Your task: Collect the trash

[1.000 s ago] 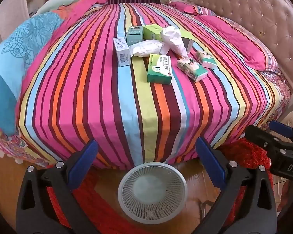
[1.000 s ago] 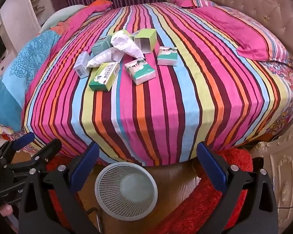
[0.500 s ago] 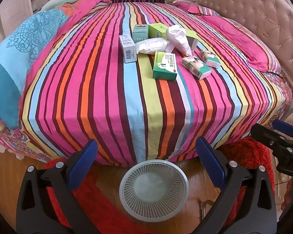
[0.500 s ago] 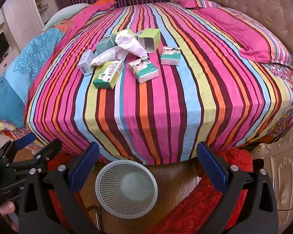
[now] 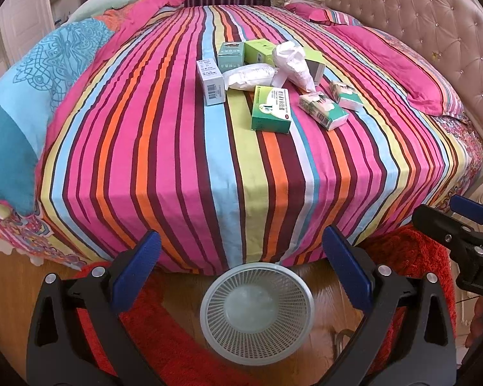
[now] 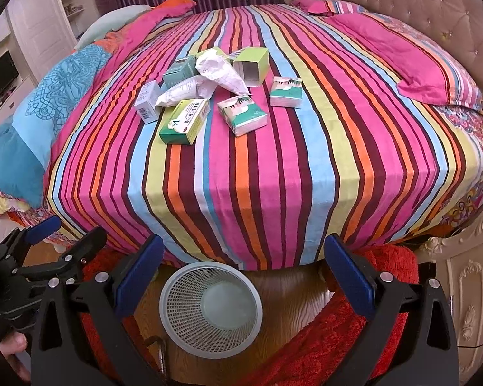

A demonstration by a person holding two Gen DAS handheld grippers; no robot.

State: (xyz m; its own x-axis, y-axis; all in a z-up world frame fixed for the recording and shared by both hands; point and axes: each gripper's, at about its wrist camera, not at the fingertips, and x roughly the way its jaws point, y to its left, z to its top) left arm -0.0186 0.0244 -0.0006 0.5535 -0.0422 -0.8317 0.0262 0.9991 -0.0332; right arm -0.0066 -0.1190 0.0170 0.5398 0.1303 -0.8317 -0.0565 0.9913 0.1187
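A pile of trash lies on the striped bed [image 5: 183,160]: a green medicine box [image 5: 271,109] [image 6: 185,122], a white barcode box [image 5: 211,81] [image 6: 148,101], two tissue packs [image 5: 323,111] [image 6: 246,114], crumpled white paper [image 5: 293,61] [image 6: 220,70], a white bag [image 5: 249,75] and an open lime box [image 6: 252,64]. A white mesh waste basket [image 5: 257,308] [image 6: 211,304] stands on the floor at the bed's foot. My left gripper [image 5: 241,270] and right gripper [image 6: 241,270] are both open and empty, above the basket, well short of the pile.
A red rug [image 6: 354,337] lies on the wooden floor around the basket. A tufted headboard [image 5: 434,32] rises at right, pink pillows [image 6: 425,74] beside it, a blue quilt [image 5: 32,96] at left. A carved bed frame [image 6: 467,273] stands at lower right.
Both grippers have tilted up slightly, so the bed and trash pile sit lower and closer in view. The jaws stay open and nothing was touched.
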